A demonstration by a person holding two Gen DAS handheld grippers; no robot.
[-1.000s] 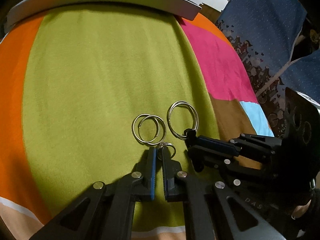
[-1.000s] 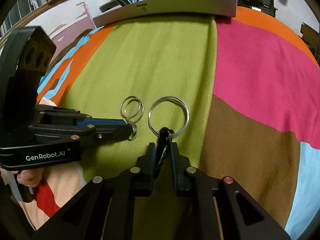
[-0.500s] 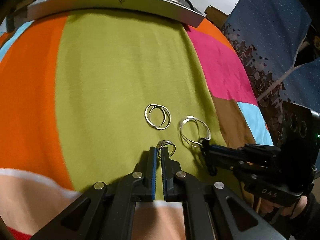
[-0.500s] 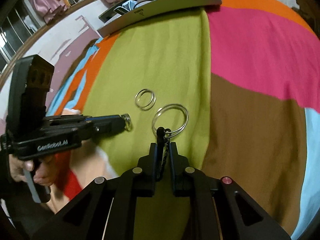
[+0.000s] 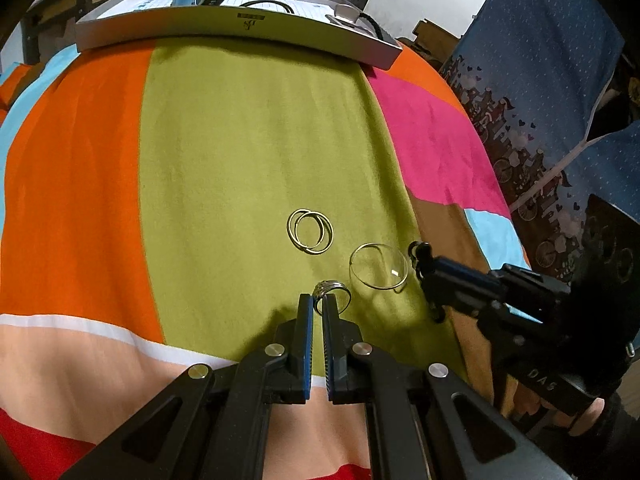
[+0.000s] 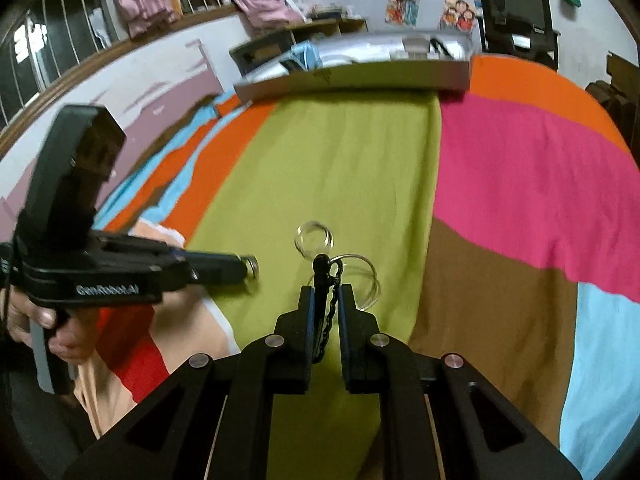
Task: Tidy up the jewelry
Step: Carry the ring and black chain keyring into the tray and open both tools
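Right now my left gripper pinches a small silver ring at its fingertips, low in the centre of the left view, lifted over the green panel of the blanket. In the right view the same ring shows at the tip of that gripper, at mid-left, with a hand on its handle at the left edge. My right gripper clamps a black chain clasp between narrow jaws; a large thin hoop hangs from the clasp, blurred. In the left view that hoop sits just right of centre, beside the right gripper. A linked pair of rings lies flat on the green just above centre, apart from both grippers. A grey tray runs along the top of the frame.
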